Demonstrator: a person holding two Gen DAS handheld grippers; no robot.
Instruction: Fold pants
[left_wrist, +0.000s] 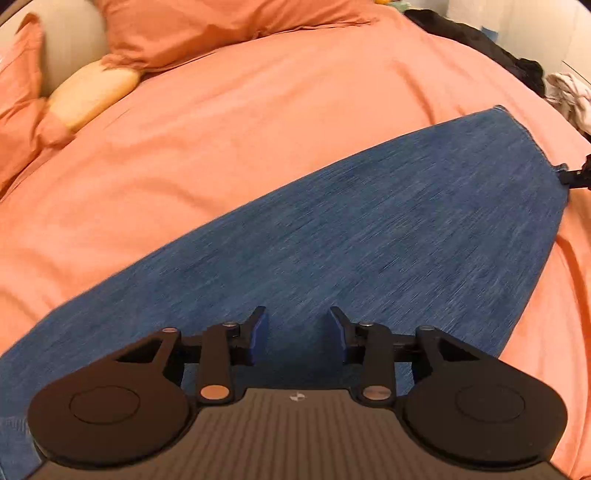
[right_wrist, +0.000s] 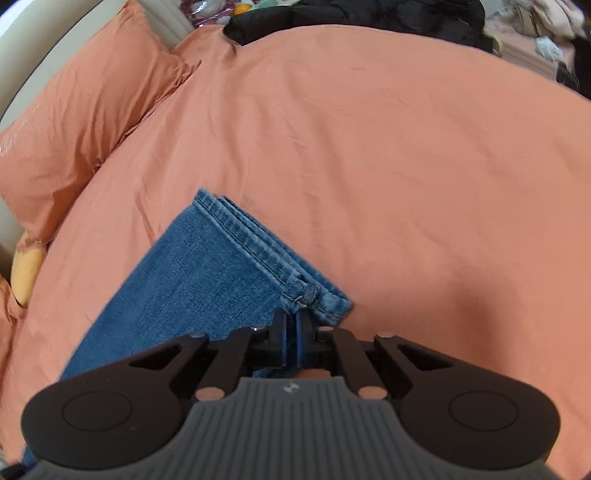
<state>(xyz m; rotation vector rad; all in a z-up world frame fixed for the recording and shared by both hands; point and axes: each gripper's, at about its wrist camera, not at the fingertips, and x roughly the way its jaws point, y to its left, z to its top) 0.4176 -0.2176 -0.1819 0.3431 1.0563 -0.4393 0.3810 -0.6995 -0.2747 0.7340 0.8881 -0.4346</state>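
Blue jeans (left_wrist: 369, 229) lie flat on an orange bed cover (left_wrist: 258, 110), the legs stacked one on the other. My left gripper (left_wrist: 297, 321) hovers over the middle of the denim, open, its blue pads apart with nothing between them. In the right wrist view the stitched hems (right_wrist: 255, 247) of the jeans (right_wrist: 207, 273) point up and left. My right gripper (right_wrist: 293, 314) is shut on the near corner of the hems. The left wrist view shows the right gripper (left_wrist: 576, 175) as a dark tip at that same corner, at the right edge.
Orange pillows (left_wrist: 207, 26) (right_wrist: 81, 122) and a yellow cushion (left_wrist: 92, 92) lie at the head of the bed. Black clothing (right_wrist: 369, 14) is heaped along the far edge, with a pale garment (left_wrist: 569, 92) beside it. The orange cover (right_wrist: 406, 166) stretches beyond the hems.
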